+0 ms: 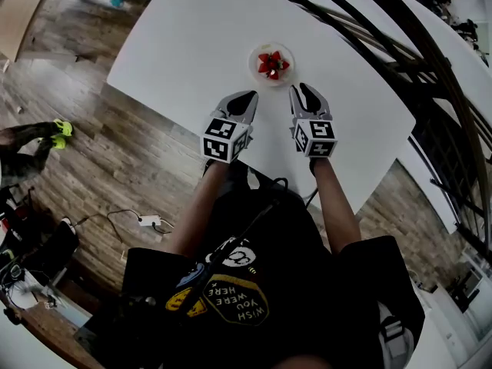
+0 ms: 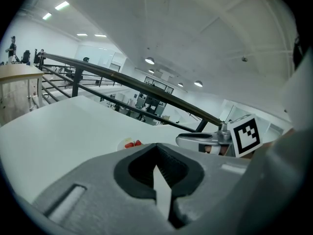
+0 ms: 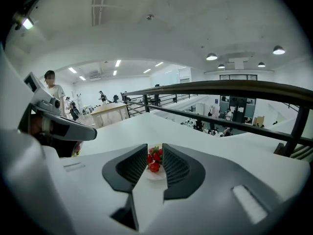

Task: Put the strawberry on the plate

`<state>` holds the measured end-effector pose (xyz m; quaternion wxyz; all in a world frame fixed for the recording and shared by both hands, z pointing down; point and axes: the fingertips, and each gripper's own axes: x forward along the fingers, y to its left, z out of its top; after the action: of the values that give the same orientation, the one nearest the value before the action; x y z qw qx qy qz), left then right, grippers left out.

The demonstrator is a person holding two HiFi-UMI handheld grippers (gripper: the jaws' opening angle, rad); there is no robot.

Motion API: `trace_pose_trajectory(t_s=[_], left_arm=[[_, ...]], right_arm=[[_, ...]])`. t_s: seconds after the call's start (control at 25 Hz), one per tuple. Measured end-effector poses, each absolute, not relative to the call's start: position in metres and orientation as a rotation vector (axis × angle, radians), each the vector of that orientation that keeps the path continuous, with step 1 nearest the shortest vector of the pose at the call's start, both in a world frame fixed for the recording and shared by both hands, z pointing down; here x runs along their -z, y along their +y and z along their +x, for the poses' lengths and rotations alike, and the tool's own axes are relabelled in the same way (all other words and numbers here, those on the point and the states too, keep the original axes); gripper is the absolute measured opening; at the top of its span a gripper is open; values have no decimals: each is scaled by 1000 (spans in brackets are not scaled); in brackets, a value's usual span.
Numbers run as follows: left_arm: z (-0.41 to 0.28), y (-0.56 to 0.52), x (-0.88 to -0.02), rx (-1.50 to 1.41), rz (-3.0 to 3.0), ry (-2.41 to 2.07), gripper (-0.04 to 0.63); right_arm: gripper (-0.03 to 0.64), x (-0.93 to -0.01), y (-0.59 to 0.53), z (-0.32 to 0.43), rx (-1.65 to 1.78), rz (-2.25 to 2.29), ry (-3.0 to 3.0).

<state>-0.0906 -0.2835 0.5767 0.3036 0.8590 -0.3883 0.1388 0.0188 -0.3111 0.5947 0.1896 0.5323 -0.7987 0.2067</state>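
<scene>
A small white plate [image 1: 286, 52] sits on the white table [image 1: 184, 44], and red strawberries [image 1: 272, 64] with green leaves lie on it. My left gripper [image 1: 249, 97] hovers just short of the plate on its left side, jaws shut with nothing in them. On the plate's near right, my right gripper [image 1: 300, 90] stands partly open, holding nothing. In the right gripper view the strawberries [image 3: 154, 160] and plate [image 3: 157, 174] show through the gap of that gripper [image 3: 155, 148], some way ahead. The left gripper view has the strawberries [image 2: 133, 144] ahead past its closed gripper [image 2: 156, 146].
A dark metal railing [image 1: 400, 60] runs close behind the table on the right. The table's near edge [image 1: 254, 187] is just under my arms. Wooden floor [image 1: 84, 144] with cables and a power strip [image 1: 150, 221] lies to the left. A person [image 3: 53, 89] stands far off.
</scene>
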Motion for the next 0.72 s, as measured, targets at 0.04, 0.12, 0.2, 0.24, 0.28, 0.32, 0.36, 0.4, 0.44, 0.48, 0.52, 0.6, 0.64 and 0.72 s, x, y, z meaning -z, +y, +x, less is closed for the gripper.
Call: trace_pose_trajectory(t_s=[0.04,0.12,0.2,0.24,0.28,0.32,0.36,0.4,0.44,0.48,0.52,0.6,0.64,0.72], left_arm=[[-91,-282,-570,-367,2285,-1041,2],[-89,-274,-556,-363,2304,-1057,2],[-86,-267,-546,-359,2326,-1066,2],[-86,-265,-542,-355,2337,-1073,2],[-86,-263,-537,-349,2347,-1082,2],[-85,-262,-531,-341,2356,-1091,2],[-85,-261,-526,-334,2364,-1101,2],[-83,-259,-521,-328,2370,-1111,2],[-82,-256,-516,-324,2376,-1121,2],[-80,-253,-511,-320,2382,-1130,2],[-77,-250,-506,-316,2390,-1137,2],[-71,-242,-494,-306,2411,-1150,2],[-68,-238,-488,-305,2424,-1156,2],[-66,-233,-478,-303,2448,-1176,2]], right_arm=[[94,-587,-309,21,-577,1505,-2255],[81,-574,-300,27,-582,1518,-2268],[75,-567,-293,35,-579,1543,-2282],[74,-563,-290,39,-573,1557,-2292],[71,-557,-289,41,-565,1569,-2305],[67,-550,-287,42,-557,1579,-2319],[64,-542,-284,42,-547,1585,-2334],[60,-534,-282,43,-537,1588,-2350],[57,-527,-278,43,-524,1588,-2366],[54,-520,-275,43,-511,1587,-2383],[52,-513,-271,43,-497,1587,-2400],[44,-500,-264,46,-468,1590,-2427],[40,-494,-261,47,-457,1594,-2440],[30,-483,-257,46,-441,1600,-2467]])
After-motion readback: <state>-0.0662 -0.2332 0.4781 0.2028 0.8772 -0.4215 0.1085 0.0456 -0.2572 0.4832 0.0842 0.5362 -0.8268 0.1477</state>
